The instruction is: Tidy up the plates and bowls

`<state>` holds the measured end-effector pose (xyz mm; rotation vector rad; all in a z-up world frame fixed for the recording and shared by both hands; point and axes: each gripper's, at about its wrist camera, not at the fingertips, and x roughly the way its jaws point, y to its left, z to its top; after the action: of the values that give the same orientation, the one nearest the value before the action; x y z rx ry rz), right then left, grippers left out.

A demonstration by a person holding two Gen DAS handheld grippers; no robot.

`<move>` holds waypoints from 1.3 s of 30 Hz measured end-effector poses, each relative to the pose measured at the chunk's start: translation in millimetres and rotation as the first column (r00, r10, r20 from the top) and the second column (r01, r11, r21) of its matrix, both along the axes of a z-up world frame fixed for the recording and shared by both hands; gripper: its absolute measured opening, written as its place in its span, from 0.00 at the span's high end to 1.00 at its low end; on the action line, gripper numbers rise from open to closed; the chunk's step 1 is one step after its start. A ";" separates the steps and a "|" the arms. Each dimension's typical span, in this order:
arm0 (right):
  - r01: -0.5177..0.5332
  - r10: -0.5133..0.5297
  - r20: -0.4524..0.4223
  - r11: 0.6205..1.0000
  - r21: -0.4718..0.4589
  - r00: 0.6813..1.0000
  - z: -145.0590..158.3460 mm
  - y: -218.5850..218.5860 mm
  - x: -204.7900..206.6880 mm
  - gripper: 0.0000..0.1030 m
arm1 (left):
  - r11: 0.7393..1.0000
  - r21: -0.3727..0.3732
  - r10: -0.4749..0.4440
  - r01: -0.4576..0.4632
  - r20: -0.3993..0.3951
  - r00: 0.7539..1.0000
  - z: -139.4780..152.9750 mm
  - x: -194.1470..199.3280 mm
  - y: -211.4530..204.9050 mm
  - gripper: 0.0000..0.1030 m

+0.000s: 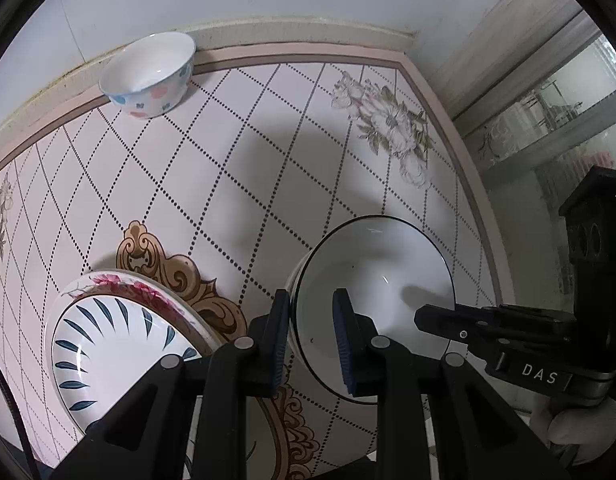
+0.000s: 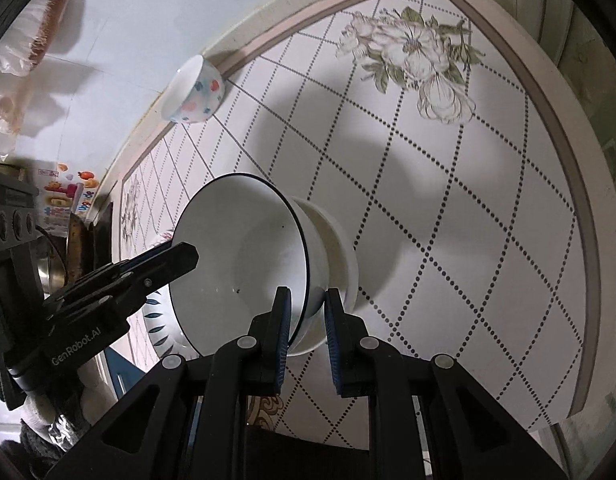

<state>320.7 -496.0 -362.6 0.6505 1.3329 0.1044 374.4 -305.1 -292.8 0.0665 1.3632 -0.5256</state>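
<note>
My left gripper [image 1: 314,344] is clamped on the near rim of a white bowl [image 1: 384,280] with a thin dark edge line, one blue pad outside the wall and one inside, low and centre in the left wrist view. My right gripper [image 2: 305,336] grips the same bowl [image 2: 243,256] at another part of its rim, likewise with a pad on each side of the wall, low and centre in the right wrist view. Each gripper also shows in the other's view: the right one enters from the lower right with its fingers over the bowl's edge, the left one from the lower left. The bowl is tilted, its opening turned towards the cameras, and its foot appears to sit in a second white bowl [image 2: 340,256] directly beneath it; whether the two touch I cannot tell. At the lower left of the left wrist view lies a plate [image 1: 107,352] with dark blue leaf strokes, stacked on a plate with a pink flowered rim [image 1: 123,286]. A small bowl with pink and blue spots [image 1: 147,76] stands at the upper left, against the wall at the table's far edge. All rest on a table [image 1: 267,140] with a dotted diamond pattern and printed flowers.
</note>
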 end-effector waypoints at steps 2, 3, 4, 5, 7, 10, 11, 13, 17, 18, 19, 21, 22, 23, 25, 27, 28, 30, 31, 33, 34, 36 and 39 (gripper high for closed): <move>-0.006 0.006 -0.008 1.000 -0.003 1.000 -3.7 1.2 0.8 0.82 | 1.000 0.008 -0.002 0.002 0.000 1.000 -1.9 -0.9 -0.2 0.81; -0.009 0.009 -0.011 1.000 -0.003 1.000 -5.3 2.2 1.1 0.82 | 1.000 0.011 -0.004 0.004 0.001 1.000 -2.8 -1.2 -0.5 0.81; -0.010 0.010 -0.014 1.000 -0.004 1.000 -6.6 2.6 1.2 0.82 | 1.000 0.013 -0.004 0.004 0.000 1.000 -3.4 -1.3 -0.5 0.81; -0.012 0.011 -0.015 1.000 -0.004 1.000 -7.5 2.9 1.5 0.82 | 1.000 0.017 -0.003 0.003 0.000 1.000 -4.4 -1.3 -0.4 0.81; -0.013 0.013 -0.015 1.000 0.000 1.000 -8.6 2.7 1.7 0.82 | 1.000 0.016 0.000 0.000 -0.005 1.000 -6.0 -0.8 -0.4 0.81; -0.018 0.018 -0.018 1.000 -0.004 1.000 -8.2 1.9 3.4 0.82 | 1.000 0.022 -0.001 0.001 -0.005 1.000 -7.7 -1.9 -1.0 0.81; -0.020 0.020 -0.020 1.000 -0.004 1.000 -7.9 1.8 3.5 0.82 | 1.000 0.026 -0.002 0.002 -0.004 1.000 -8.2 -2.1 -1.9 0.81; -0.028 0.028 -0.025 1.000 -0.010 0.999 -7.2 2.9 5.0 0.82 | 0.999 0.032 -0.003 0.003 -0.004 1.000 -9.1 -3.0 -2.3 0.81; -0.047 0.046 -0.039 0.998 -0.034 0.998 -5.3 4.9 8.2 0.82 | 0.999 0.038 -0.002 0.002 -0.010 1.000 -11.6 -2.3 -2.9 0.81; -0.052 0.051 -0.044 0.998 -0.041 0.998 -4.7 5.8 8.8 0.82 | 0.999 0.041 -0.004 0.004 -0.011 1.000 -12.2 -2.1 -3.0 0.81; -0.058 0.056 -0.047 0.997 -0.046 0.997 -4.1 6.4 9.2 0.82 | 0.999 0.042 -0.003 0.003 -0.013 1.000 -13.1 -1.9 -3.4 0.81; -0.064 0.061 -0.056 0.997 -0.054 0.997 -3.6 6.9 9.5 0.82 | 0.999 0.044 -0.004 0.005 -0.018 1.000 -15.2 -1.9 -4.3 0.81; -0.068 0.065 -0.058 0.996 -0.059 0.996 -3.5 6.9 9.9 0.82 | 0.999 0.044 -0.005 0.006 -0.020 1.000 -15.7 -2.0 -4.6 0.81; -0.075 0.070 -0.063 0.995 -0.066 0.996 -3.5 7.1 10.3 0.82 | 0.999 0.045 -0.005 0.006 -0.021 1.000 -16.1 -2.1 -5.3 0.81; -0.078 0.073 -0.068 0.995 -0.068 0.995 -4.0 6.0 10.9 0.82 | 0.999 0.053 -0.007 0.008 -0.016 1.000 -17.0 -2.4 -6.9 0.81; -0.081 0.076 -0.074 0.995 -0.064 0.994 -4.2 5.0 11.1 0.82 | 0.998 0.058 -0.006 0.007 -0.019 1.000 -17.9 -2.6 -7.4 0.81; -0.082 0.077 -0.074 0.994 -0.066 0.994 -4.1 4.8 11.0 0.82 | 0.998 0.059 -0.005 0.006 -0.021 1.000 -18.7 -2.4 -7.2 0.81; -0.087 0.082 -0.074 0.994 -0.065 0.994 -4.0 4.7 11.4 0.82 | 0.998 0.058 -0.004 0.006 -0.021 1.000 -18.7 -2.4 -7.0 0.81; -0.088 0.083 -0.075 0.994 -0.064 0.994 -4.0 4.5 11.6 0.82 | 0.998 0.058 -0.005 0.006 -0.020 1.000 -18.4 -2.2 -7.1 0.81; -0.093 0.088 -0.078 0.994 -0.061 0.993 -4.4 4.1 13.0 0.82 | 0.998 0.060 -0.004 0.006 -0.022 1.000 -18.5 -2.2 -6.9 0.81; -0.091 0.086 -0.080 0.994 -0.057 0.993 -4.6 3.5 13.0 0.82 | 0.998 0.059 -0.003 0.004 -0.023 1.000 -18.0 -2.0 -6.9 0.81; -0.091 0.088 -0.093 0.995 -0.035 0.992 -4.7 1.6 13.0 0.82 | 0.999 0.053 0.005 -0.004 -0.028 1.000 -13.4 -2.1 -3.9 0.81; -0.088 0.087 -0.097 0.996 -0.002 0.991 5.0 -4.1 13.3 0.82 | 0.999 0.013 0.033 -0.033 -0.020 0.999 8.1 0.1 6.4 0.81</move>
<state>334.0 -500.1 -357.6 0.5980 1.4550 0.1407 374.5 -298.7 -284.7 0.0489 1.3851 -0.4911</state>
